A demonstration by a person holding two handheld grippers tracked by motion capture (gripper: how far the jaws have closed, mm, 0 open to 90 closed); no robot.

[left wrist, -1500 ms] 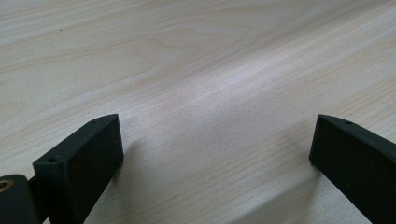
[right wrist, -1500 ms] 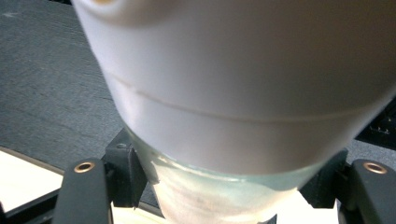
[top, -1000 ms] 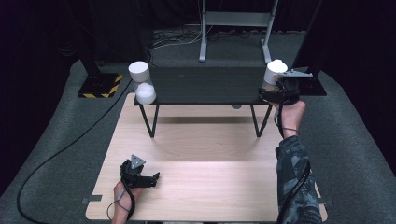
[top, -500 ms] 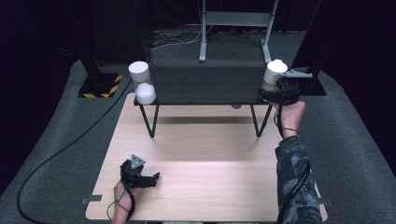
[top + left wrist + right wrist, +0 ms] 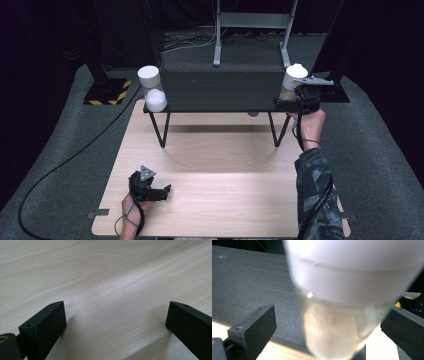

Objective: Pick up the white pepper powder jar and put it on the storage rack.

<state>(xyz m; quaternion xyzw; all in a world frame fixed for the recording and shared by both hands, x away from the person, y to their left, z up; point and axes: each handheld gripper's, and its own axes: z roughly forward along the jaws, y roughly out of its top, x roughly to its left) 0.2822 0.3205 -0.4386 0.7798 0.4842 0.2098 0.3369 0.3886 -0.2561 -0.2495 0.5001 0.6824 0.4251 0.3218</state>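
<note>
A clear jar with a white lid (image 5: 294, 76) stands at the right end of the black low shelf (image 5: 220, 92). My right gripper (image 5: 290, 97) reaches it from the near side. In the right gripper view the jar (image 5: 347, 302) sits between the jaws, blurred and very close. The jaws have just been opening and stand wide, with a clear gap at the left pad (image 5: 254, 330), so neither pad presses on it. My left gripper (image 5: 165, 191) rests low over the wooden table (image 5: 225, 165) near its front left, open with nothing but bare wood between its fingers (image 5: 45, 327).
Two more white-lidded jars stand at the shelf's left end, one behind (image 5: 148, 76) and one in front (image 5: 155, 99). The shelf stands on thin black legs across the far part of the table. A black cable (image 5: 65, 165) runs over the grey floor at the left.
</note>
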